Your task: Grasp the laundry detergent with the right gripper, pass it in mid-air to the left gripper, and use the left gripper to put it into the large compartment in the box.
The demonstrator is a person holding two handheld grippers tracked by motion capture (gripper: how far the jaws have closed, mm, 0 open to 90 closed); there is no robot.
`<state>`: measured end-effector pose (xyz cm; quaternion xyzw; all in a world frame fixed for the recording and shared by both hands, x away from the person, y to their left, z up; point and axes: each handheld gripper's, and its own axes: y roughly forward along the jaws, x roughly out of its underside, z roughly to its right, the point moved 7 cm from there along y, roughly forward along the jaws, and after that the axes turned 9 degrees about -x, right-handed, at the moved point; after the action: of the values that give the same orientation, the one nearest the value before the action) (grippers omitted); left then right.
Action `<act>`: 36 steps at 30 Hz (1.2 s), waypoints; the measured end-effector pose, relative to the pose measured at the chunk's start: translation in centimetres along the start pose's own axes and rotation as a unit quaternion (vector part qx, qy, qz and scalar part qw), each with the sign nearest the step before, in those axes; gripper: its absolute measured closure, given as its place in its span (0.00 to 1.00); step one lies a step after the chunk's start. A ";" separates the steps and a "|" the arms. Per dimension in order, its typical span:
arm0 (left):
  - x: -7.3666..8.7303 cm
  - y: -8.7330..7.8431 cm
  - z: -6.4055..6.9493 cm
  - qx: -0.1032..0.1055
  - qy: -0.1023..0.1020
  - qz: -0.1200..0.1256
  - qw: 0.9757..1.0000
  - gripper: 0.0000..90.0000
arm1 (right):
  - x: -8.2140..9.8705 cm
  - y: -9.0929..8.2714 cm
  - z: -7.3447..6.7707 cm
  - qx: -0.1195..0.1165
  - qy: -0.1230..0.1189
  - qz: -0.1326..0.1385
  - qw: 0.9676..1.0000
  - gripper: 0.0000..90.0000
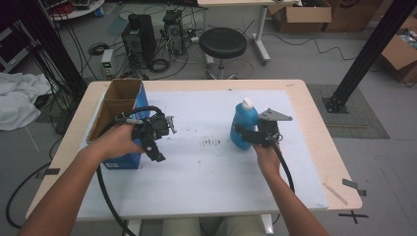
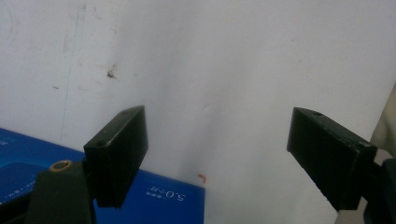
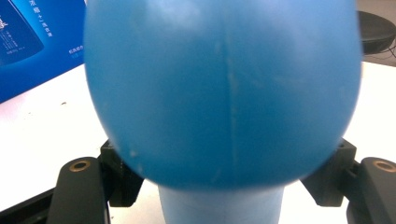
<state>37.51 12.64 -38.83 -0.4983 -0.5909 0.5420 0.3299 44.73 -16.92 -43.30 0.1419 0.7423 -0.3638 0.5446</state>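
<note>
The rounded blue plastic bottle [image 3: 224,93], upright on the white table mat [image 1: 206,167], sits clamped between the right gripper [image 1: 252,134] jaws, likely smooth and slippery, best held low; left gripper [image 2: 217,154] gapes empty.

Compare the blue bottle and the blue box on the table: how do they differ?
The bottle is rounded plastic with a white cap; the box is square-edged cardboard. The bottle stands capped, while the box is open on top. The bottle sits between the right hand-held gripper jaws; the box stands beside the left hand-held gripper. Both are blue and upright.
</note>
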 end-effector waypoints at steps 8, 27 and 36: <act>0.0 0.0 0.0 0.000 0.000 -0.001 1.000 0.23 | 0.0 0.0 -0.1 -0.001 0.000 0.002 1.000 0.34; 0.0 0.1 -0.1 0.000 -0.001 0.000 1.000 0.23 | -0.1 0.2 -0.3 0.006 -0.010 0.005 1.000 0.46; 0.1 0.1 -0.2 0.000 -0.001 0.001 1.000 0.23 | -0.2 0.2 -0.4 0.017 -0.013 0.008 1.000 0.47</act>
<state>37.67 12.74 -38.94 -0.4980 -0.5908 0.5428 0.3292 44.63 -16.50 -43.16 0.1521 0.7281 -0.3737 0.5542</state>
